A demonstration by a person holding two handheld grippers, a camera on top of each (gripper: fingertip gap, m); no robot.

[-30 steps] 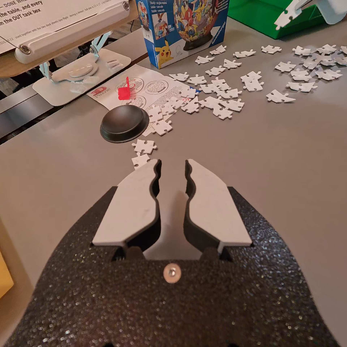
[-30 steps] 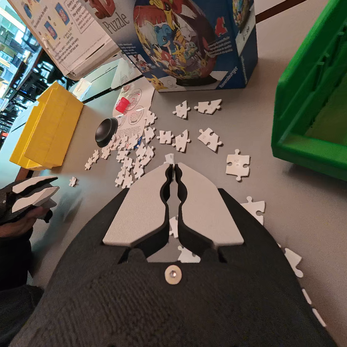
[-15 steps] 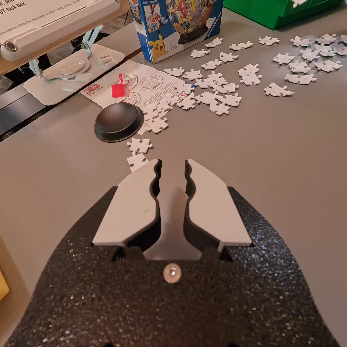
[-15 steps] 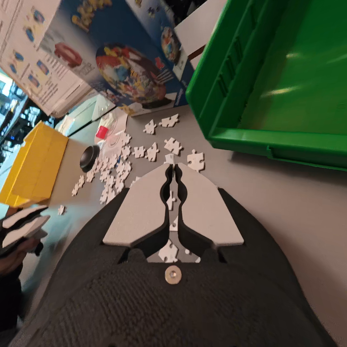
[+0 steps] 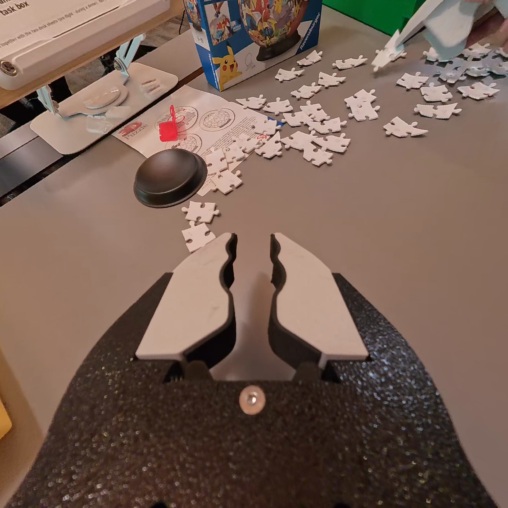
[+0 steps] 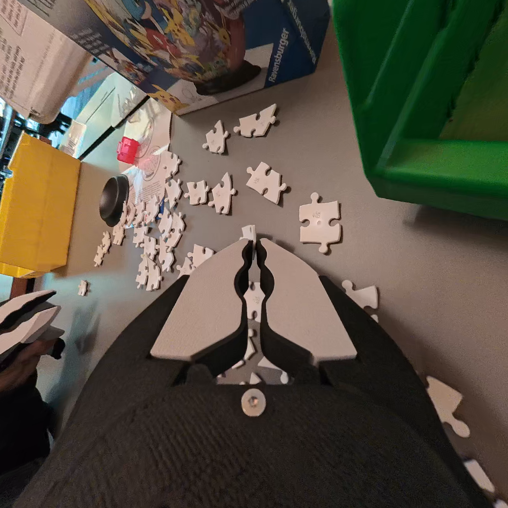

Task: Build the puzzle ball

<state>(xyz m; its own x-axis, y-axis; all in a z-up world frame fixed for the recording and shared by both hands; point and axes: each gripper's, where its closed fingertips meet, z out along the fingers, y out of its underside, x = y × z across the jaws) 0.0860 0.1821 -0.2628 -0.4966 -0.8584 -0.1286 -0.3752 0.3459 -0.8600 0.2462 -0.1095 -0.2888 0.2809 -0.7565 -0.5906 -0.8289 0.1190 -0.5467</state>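
Observation:
Several white puzzle pieces (image 5: 308,129) lie face down on the grey table (image 5: 371,247). A black round stand (image 5: 169,181) sits at the left of the pile. My left gripper (image 5: 253,237) is open and empty, low over the table, with two loose pieces (image 5: 198,235) just left of its tip. My right gripper (image 6: 253,242) is shut on a white puzzle piece (image 6: 248,232), held edge-on above the table. It shows at the top right of the left wrist view (image 5: 390,55). The left gripper shows at the left edge of the right wrist view (image 6: 24,316).
The blue puzzle box (image 5: 255,41) stands at the back. An instruction sheet (image 5: 192,123) with a red clip (image 5: 169,129) lies beside the stand. A green bin (image 6: 428,96) is at the right, a yellow bin (image 6: 35,203) at the left. A sign holder (image 5: 82,90) stands back left. Some 35 cm of space lies between my two pairs of fingers.
My right gripper has swung and come back down over the pieces, still holding its piece. My left gripper has barely shifted and stays open.

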